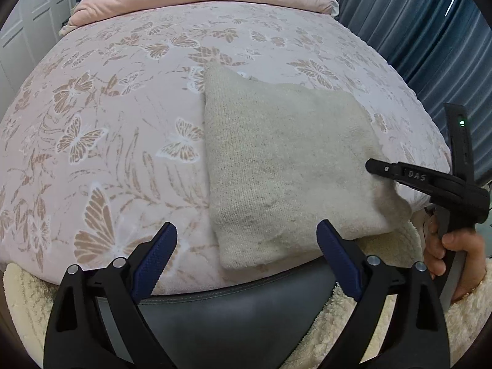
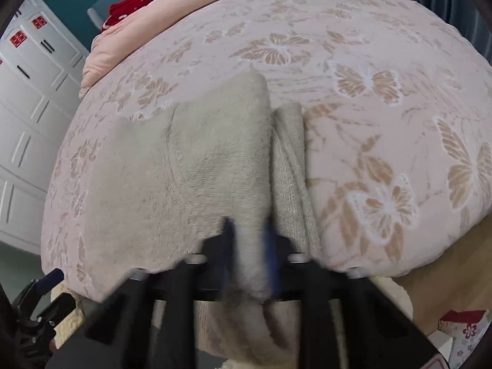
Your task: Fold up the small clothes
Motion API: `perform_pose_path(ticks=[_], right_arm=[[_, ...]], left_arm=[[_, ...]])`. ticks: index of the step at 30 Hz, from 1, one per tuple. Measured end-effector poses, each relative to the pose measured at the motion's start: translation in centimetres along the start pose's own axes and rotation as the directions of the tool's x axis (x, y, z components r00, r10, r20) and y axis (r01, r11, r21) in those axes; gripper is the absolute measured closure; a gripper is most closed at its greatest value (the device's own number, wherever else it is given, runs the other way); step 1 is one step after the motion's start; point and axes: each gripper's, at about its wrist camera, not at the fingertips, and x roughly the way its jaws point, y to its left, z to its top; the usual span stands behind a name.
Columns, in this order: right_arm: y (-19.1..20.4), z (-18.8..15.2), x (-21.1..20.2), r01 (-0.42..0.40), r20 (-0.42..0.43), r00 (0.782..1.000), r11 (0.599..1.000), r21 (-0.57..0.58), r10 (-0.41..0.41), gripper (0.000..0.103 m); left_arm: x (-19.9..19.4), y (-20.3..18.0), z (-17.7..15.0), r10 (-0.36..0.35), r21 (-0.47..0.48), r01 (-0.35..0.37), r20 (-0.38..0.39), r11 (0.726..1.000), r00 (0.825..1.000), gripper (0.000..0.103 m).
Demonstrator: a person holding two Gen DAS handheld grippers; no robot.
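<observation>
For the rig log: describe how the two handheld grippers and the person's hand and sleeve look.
The left gripper has glossy black arms with silver pivot bolts and blue textured pads. The right gripper is matte black, stamped "DAS", with a green light on its body; its own view shows blue pads, blurred. The bare right hand wears a thin gold bracelet under a fluffy cream sleeve.

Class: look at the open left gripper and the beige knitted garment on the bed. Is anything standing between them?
Nothing visible does. The left gripper hangs open near the garment, with only bedspread between, while the right gripper pinches its far edge.
</observation>
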Motion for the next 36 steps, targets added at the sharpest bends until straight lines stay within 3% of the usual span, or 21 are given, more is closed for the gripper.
perform_pose_path(ticks=[3,5,7,11,15,19,22,24,27,32,34,36], right_arm=[[-0.2,0.2,-3.7,-0.024,0.121,0.992,1.0,0.001,0.024,0.094],[-1.1,0.1,-2.3,0.002,0.085,0.996,1.0,0.016,-0.003,0.094],[-2.3,-0.7,2.1,0.034,-0.044,0.998,0.999,0.008,-0.034,0.093],[-1.9,0.0,-0.4,-0.003,0.017,1.0,0.998,0.055,0.002,0.089],[-2.4,0.3,-2.9,0.007,0.097,0.995,0.995,0.098,-0.017,0.038],[-3.1,-0.1,-0.8,0.019,0.02,1.0,0.996,0.089,-0.021,0.036],[-3.8,-0.8,1.4,-0.038,-0.038,0.998,0.991,0.126,0.043,0.034],[-4.2,-1.2,2.3,-0.078,-0.048,0.995,0.984,0.161,0.087,0.031],[-4.7,-1.6,3.5,-0.149,-0.054,0.985,0.968,0.204,0.163,0.026],[-4.7,-1.7,4.2,-0.209,-0.042,0.974,0.958,0.199,0.221,0.015],[-4.8,-1.6,4.3,-0.224,-0.041,0.971,0.954,0.199,0.236,0.015],[-4.9,-1.6,4.4,-0.246,-0.035,0.965,0.948,0.203,0.258,0.015]], left_arm=[[-0.8,-0.2,0.0,0.038,0.027,-0.038,0.033,0.999,0.999,0.013],[-0.9,0.1,0.0,0.038,0.015,-0.039,0.038,0.999,0.999,0.012],[-0.3,0.4,0.0,0.027,-0.009,-0.027,0.017,1.0,0.999,0.012],[0.6,-0.4,0.4,0.031,0.005,-0.03,-0.005,1.0,1.0,0.012],[0.4,-1.5,1.4,0.02,0.038,-0.021,0.019,0.999,1.0,0.009],[2.7,-1.5,3.3,-0.042,-0.016,0.041,-0.021,0.999,0.999,0.007],[5.5,-0.8,4.5,-0.079,-0.098,0.07,-0.091,0.993,0.993,0.007],[7.1,-0.4,4.9,-0.105,-0.142,0.086,-0.131,0.986,0.986,0.007],[8.4,-0.5,5.2,-0.089,-0.142,0.068,-0.146,0.988,0.985,0.005],[10.6,0.0,5.4,-0.094,-0.171,0.064,-0.174,0.983,0.98,0.005],[11.8,0.7,5.4,-0.147,-0.208,0.106,-0.189,0.972,0.971,0.005],[12.9,1.8,5.1,-0.231,-0.285,0.171,-0.193,0.943,0.954,0.005]])
